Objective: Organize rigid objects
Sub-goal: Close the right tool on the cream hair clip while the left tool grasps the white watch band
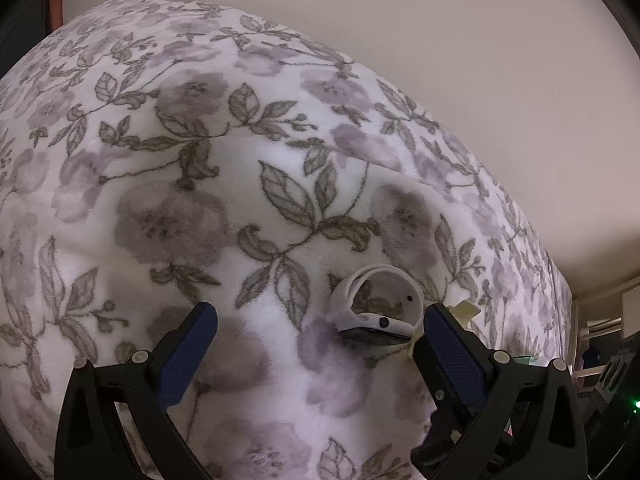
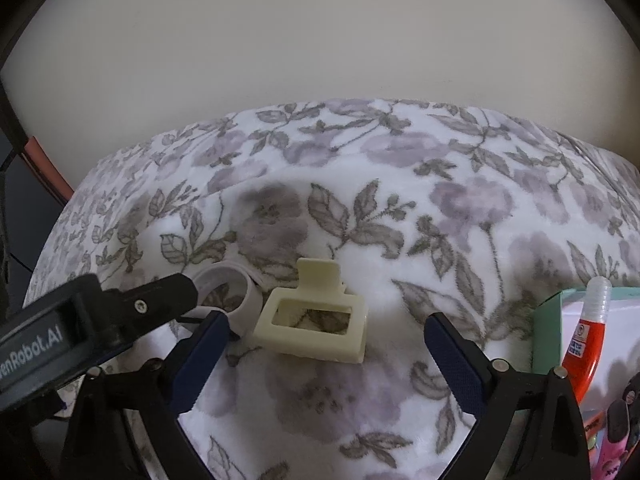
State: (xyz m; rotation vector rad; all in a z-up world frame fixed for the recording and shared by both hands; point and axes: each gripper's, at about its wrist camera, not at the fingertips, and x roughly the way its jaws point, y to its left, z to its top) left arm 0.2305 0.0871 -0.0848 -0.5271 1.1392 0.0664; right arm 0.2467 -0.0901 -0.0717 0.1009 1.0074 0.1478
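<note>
A white smartwatch (image 1: 376, 308) with a looped band lies on the floral blanket (image 1: 200, 200), just ahead of my open left gripper (image 1: 320, 344), close to its right finger. A cream hair claw clip (image 2: 312, 320) lies on the blanket (image 2: 400, 220) between and just ahead of the fingers of my open right gripper (image 2: 326, 344). The watch band also shows in the right wrist view (image 2: 236, 292), left of the clip and partly hidden by the left gripper's body. A sliver of the clip shows in the left wrist view (image 1: 466, 308) behind the right finger.
A mint-green box (image 2: 548, 328) at the right edge holds a red tube (image 2: 588, 340) and pink items (image 2: 612, 440). A plain wall (image 2: 320, 40) rises behind the bed. The left gripper's black body (image 2: 80, 328) reaches in from the left.
</note>
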